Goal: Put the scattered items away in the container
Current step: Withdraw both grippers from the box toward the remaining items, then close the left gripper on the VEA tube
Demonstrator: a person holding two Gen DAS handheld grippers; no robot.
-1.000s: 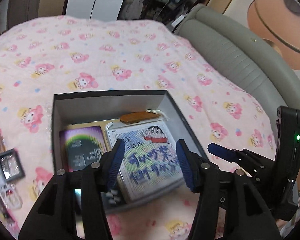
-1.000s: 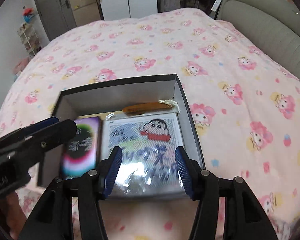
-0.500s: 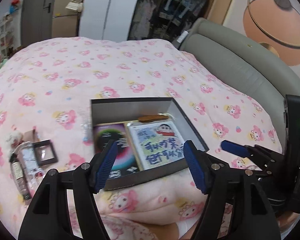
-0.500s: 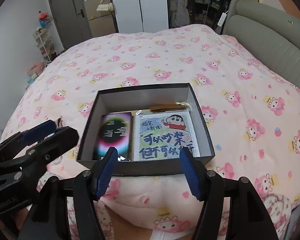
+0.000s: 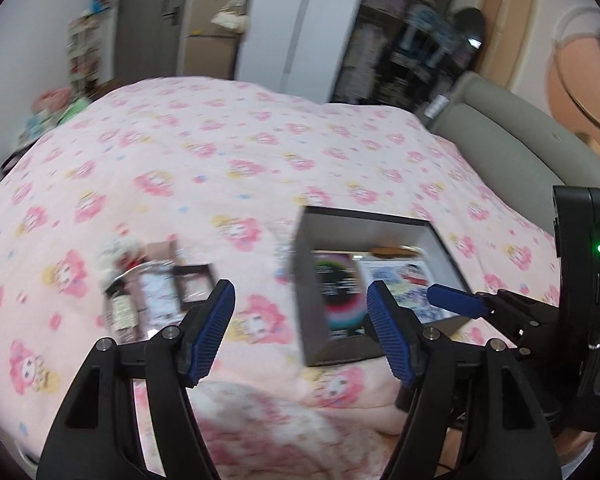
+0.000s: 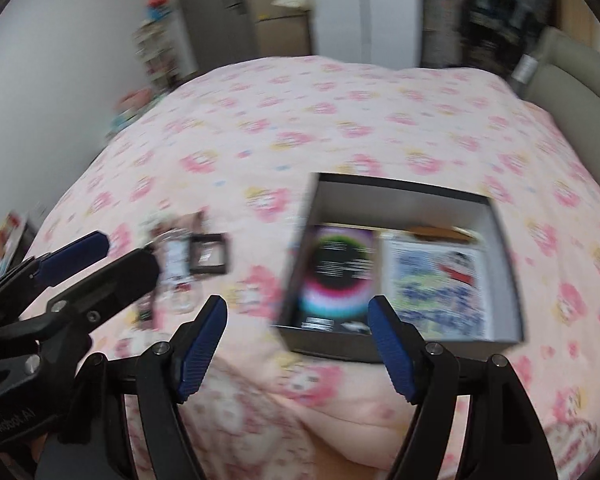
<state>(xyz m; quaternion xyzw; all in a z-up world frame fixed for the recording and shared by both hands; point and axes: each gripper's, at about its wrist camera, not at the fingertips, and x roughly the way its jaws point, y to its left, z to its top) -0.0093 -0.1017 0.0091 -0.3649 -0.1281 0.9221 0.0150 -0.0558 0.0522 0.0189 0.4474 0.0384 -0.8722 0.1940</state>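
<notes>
A dark open box (image 5: 374, 222) (image 6: 400, 184) lies on the pink bed. It holds a black card with a coloured ring (image 6: 340, 268), a cartoon picture card (image 6: 436, 284) and a brown piece (image 6: 440, 232) at the far wall. Left of the box lie the scattered items: a small black frame (image 5: 194, 284) (image 6: 212, 256), clear packets (image 5: 148, 296) (image 6: 176, 264) and a small plush (image 5: 118, 248). My left gripper (image 5: 300, 300) hangs open and empty above the quilt between the box and the scattered items. My right gripper (image 6: 297, 312) is opening, with nothing between its fingers. Both views are blurred.
The pink patterned quilt (image 5: 220, 140) covers the whole bed. A grey padded headboard (image 5: 512, 136) runs along the right. Wardrobes, a door and shelves stand beyond the far edge. A fold of quilt (image 6: 300, 400) bulges near the grippers.
Both grippers have pulled back and up from the box and swung left. Their jaws stand wider. The scattered items at the left have come further into view.
</notes>
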